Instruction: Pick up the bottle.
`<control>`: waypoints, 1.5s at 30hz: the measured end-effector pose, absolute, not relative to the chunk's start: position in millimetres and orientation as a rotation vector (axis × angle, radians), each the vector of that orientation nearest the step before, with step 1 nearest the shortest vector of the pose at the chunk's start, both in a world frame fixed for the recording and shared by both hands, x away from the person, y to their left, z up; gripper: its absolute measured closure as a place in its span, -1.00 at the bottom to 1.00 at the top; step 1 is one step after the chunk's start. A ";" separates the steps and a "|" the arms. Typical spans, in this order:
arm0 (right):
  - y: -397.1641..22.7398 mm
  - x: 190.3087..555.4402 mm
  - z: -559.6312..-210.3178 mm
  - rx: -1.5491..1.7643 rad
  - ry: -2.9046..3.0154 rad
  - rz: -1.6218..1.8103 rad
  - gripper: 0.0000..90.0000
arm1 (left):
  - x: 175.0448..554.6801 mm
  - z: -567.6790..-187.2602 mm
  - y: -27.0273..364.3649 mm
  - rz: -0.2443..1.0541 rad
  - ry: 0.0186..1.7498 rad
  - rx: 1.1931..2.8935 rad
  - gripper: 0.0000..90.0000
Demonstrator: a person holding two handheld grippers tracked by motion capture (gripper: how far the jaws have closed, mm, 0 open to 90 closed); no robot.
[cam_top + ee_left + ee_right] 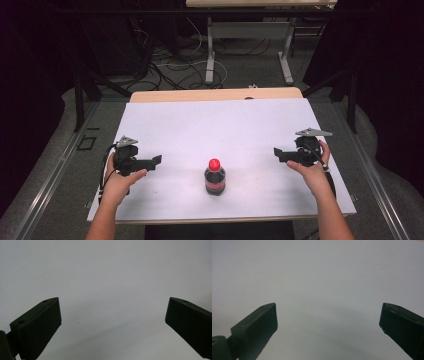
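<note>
A small dark cola bottle [215, 178] with a red cap and red label stands upright on the white table top [215, 125], near the front edge at the middle. My left gripper [156, 161] is held to the bottle's left, pointing toward it, jaws wide apart with nothing between them. My right gripper [276, 152] is held to the bottle's right, pointing left, also open and empty. In the left gripper view my left gripper [113, 311] looks onto bare white surface. The right gripper view shows my right gripper [328, 315] over the same white surface.
Beyond the far edge of the table lie cables on the floor [170, 65] and the legs of another table [210, 55]. Dark frame posts [79, 100] stand at both sides. A wooden strip [215, 94] runs along the table's far edge.
</note>
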State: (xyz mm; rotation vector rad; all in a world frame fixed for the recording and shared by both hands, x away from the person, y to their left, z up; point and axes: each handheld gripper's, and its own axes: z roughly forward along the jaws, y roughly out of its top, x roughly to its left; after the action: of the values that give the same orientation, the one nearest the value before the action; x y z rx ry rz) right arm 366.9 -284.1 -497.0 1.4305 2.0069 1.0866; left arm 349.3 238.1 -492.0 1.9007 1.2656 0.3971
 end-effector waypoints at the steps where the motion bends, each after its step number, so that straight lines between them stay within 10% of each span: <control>1: -281.2 363.9 -493.8 1.408 2.016 1.100 -0.92 | 344.5 -486.4 234.9 0.401 1.249 1.906 -0.98; 45: -233.2 332.8 -473.7 1.168 2.188 1.165 -0.67 | 303.4 -512.9 83.4 0.204 0.670 2.119 -0.63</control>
State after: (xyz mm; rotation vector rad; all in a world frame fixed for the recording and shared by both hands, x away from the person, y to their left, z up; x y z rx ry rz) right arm 332.8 -233.2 -473.7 1.1676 2.1882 1.1653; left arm 303.4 83.4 -512.9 2.1189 0.6705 0.2040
